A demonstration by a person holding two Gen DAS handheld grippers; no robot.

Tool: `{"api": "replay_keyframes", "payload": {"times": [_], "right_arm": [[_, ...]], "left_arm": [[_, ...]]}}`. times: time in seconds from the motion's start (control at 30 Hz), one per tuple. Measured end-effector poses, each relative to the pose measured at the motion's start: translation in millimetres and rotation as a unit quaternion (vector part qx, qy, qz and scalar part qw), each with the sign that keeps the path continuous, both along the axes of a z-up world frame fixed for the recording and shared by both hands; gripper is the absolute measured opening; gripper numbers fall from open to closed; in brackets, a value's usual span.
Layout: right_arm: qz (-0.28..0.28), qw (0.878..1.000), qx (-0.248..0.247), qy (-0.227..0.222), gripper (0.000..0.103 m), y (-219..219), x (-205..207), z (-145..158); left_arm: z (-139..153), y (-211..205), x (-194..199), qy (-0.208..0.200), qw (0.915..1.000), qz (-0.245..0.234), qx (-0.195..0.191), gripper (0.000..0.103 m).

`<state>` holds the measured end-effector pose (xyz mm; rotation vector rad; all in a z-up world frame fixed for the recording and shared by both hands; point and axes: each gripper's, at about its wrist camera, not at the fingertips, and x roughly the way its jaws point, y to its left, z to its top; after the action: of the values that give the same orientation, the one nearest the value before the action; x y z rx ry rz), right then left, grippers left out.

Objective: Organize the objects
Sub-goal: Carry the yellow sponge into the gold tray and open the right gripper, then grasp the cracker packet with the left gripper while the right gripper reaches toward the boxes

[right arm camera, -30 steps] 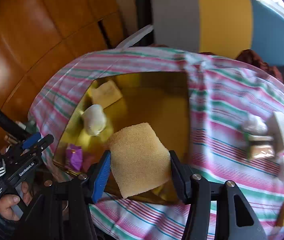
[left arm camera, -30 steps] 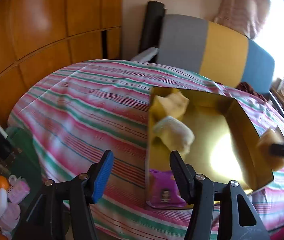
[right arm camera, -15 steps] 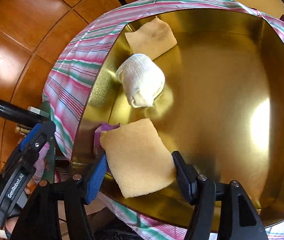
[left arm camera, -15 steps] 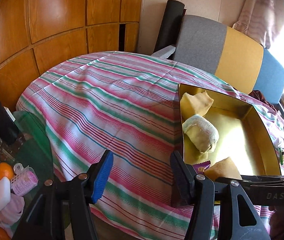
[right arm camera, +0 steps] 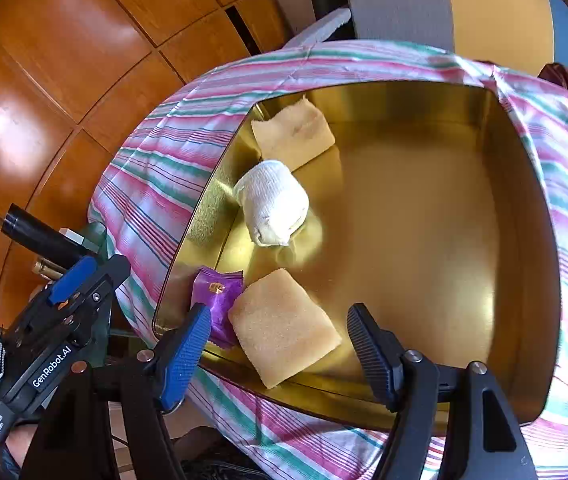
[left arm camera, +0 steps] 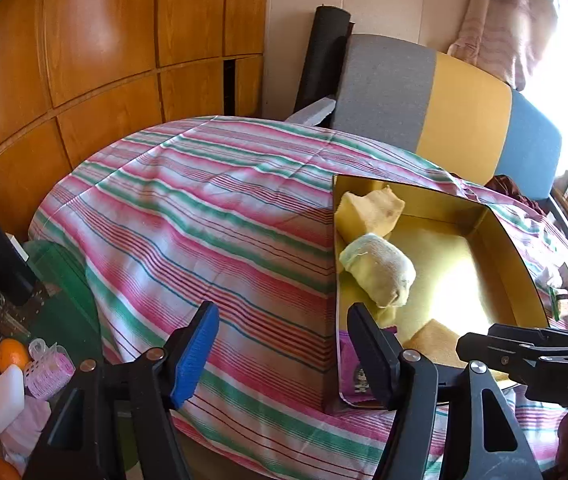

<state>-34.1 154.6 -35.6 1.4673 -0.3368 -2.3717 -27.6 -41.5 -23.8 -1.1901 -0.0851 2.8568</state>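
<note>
Striped cloth covers the worktop (right arm camera: 156,168), and the gold tin (right arm camera: 423,200) sits on it ahead of the right claw (right arm camera: 278,338), whose jaws stand released around the yellow sponge (right arm camera: 284,328) lying in the tin's near corner. Best to lift straight up and back, I judge, clear of the purple snack packet (right arm camera: 218,300) touching the sponge; the left claw (left arm camera: 280,344) hangs released and empty beside the tin.
</note>
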Motion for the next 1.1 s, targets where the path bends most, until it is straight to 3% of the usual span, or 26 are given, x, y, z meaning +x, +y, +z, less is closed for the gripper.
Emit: {"api": "replay_keyframes", "payload": {"times": [0.4, 0.73, 0.9, 1.1], "right_arm": [[-0.040, 0.998, 0.021, 0.050, 0.072, 40.6, 25.7, 26.0], [-0.136, 0.989, 0.026, 0.056, 0.072, 125.9, 55.2, 34.7], [-0.210, 0.976, 0.038, 0.036, 0.072, 188.5, 76.1, 28.0], [-0.327, 0.944, 0.042, 0.012, 0.072, 280.3, 116.1, 24.7]], "left_arm": [[8.5, 31.3, 4.5, 0.008, 0.9989, -0.044, -0.015, 0.071], [16.5, 73.7, 6.0, 0.015, 0.9946, -0.100, -0.024, 0.071], [25.3, 108.0, 6.8, 0.028, 0.9880, -0.149, -0.031, 0.071], [31.9, 154.0, 9.4, 0.034, 0.9774, -0.206, -0.035, 0.071]]}}
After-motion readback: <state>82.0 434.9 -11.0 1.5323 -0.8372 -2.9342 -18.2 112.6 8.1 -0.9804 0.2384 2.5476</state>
